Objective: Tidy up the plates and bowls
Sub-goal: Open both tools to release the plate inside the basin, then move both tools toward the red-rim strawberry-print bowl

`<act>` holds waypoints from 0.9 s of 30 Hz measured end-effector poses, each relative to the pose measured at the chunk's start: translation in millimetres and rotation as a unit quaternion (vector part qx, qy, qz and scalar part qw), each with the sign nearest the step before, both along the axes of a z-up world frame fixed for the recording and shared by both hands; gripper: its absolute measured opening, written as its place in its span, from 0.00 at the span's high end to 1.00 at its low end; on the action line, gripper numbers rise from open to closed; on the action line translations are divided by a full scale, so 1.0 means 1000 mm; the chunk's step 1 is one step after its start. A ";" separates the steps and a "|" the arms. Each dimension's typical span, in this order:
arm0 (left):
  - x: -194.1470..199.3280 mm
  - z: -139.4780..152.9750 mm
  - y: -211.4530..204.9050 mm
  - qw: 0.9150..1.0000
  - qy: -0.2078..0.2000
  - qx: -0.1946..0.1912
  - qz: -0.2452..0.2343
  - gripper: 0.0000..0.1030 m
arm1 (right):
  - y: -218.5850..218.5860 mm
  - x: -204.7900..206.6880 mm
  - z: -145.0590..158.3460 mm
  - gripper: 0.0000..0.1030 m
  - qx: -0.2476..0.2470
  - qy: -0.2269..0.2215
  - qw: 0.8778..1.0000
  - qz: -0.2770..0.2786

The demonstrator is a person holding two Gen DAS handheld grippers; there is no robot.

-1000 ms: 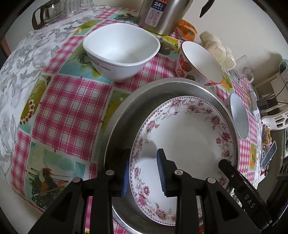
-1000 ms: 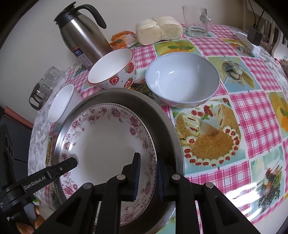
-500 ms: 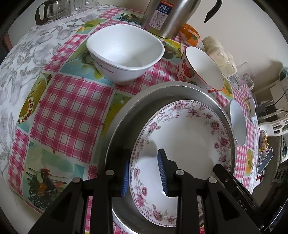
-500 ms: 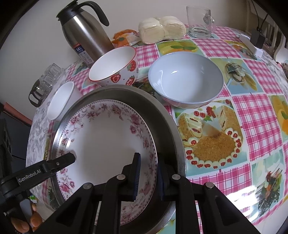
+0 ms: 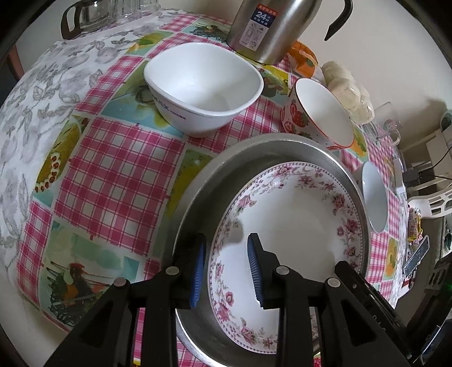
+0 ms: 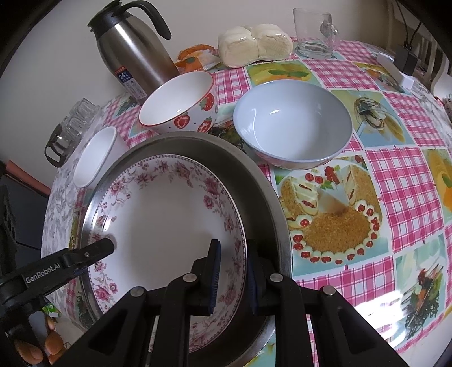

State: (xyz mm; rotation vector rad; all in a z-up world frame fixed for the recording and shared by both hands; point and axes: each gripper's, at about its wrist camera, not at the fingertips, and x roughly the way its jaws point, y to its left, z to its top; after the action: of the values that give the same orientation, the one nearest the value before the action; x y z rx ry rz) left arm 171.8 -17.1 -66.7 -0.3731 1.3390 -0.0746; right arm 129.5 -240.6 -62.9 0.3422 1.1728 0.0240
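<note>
A white plate with a pink floral rim lies inside a round metal pan on the checked tablecloth. My left gripper points steeply down over the plate's left rim, one pad outside it and one inside, closed on it. In the right wrist view one of its fingers touches the plate. My right gripper is shut on the opposite rim. Behind the pan stand a white bowl, a strawberry-patterned bowl and a pale blue bowl, all empty.
A steel thermos jug, wrapped buns and a glass mug line the back by the wall. A glass pitcher stands at the far left. A person's fingers show at the lower left.
The left wrist view has shifted a little, so the bowls sit slightly lower and further right in it. The plate, the pan and both grips look unchanged.
</note>
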 end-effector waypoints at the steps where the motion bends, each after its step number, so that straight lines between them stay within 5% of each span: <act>1: 0.000 0.002 0.000 1.000 -0.002 0.004 0.000 0.70 | 0.000 0.000 0.001 0.81 0.000 0.001 1.000 -0.001; 14: -0.007 0.038 0.000 0.998 -0.052 0.032 -0.005 0.50 | -0.002 -0.008 0.030 0.80 -0.023 -0.039 0.999 -0.005; 20: -0.008 0.045 -0.001 0.996 -0.060 0.062 -0.004 0.45 | 0.001 -0.010 0.039 0.48 -0.052 -0.054 0.997 -0.005; 25: -0.007 0.046 0.000 0.995 -0.062 0.073 -0.002 0.45 | 0.003 -0.009 0.042 0.36 -0.078 -0.063 0.995 -0.001; 27: -0.007 0.046 0.000 0.995 -0.064 0.078 -0.001 0.33 | 0.003 -0.010 0.044 0.33 -0.086 -0.067 0.994 0.002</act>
State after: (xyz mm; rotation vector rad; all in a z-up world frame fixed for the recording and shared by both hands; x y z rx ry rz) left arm 164.5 -16.8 -20.6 -0.2303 1.2105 0.0052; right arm 119.9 -237.2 -19.3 0.1832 1.0339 -0.0492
